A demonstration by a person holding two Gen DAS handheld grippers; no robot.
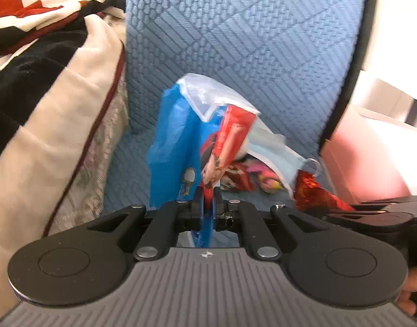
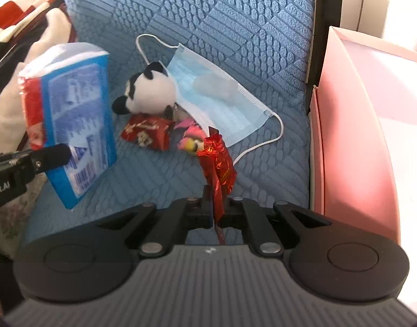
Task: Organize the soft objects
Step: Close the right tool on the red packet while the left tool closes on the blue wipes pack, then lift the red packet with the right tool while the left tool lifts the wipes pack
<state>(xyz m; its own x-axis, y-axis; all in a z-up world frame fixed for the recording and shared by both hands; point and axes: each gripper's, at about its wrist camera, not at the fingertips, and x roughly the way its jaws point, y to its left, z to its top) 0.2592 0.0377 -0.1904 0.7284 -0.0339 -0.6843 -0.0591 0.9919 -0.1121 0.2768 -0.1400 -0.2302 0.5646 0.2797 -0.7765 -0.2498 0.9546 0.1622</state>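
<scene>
Left tool (image 1: 207, 207) clamped on blue tissue pack (image 2: 80, 120), right tool (image 2: 218, 209) pinching red foil wrapper (image 2: 218, 163). Nearby: one panda plush (image 2: 149, 90), one face mask (image 2: 216, 95), pink box (image 2: 355, 150) alongside.

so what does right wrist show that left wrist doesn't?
Only the right wrist view: the panda plush, and the face mask spread out in full. Only the left wrist view: the left gripper clamped on the blue tissue pack. Shared: tissue pack, mask, red foil wrapper in the right gripper, blue mattress, pink box.
</scene>
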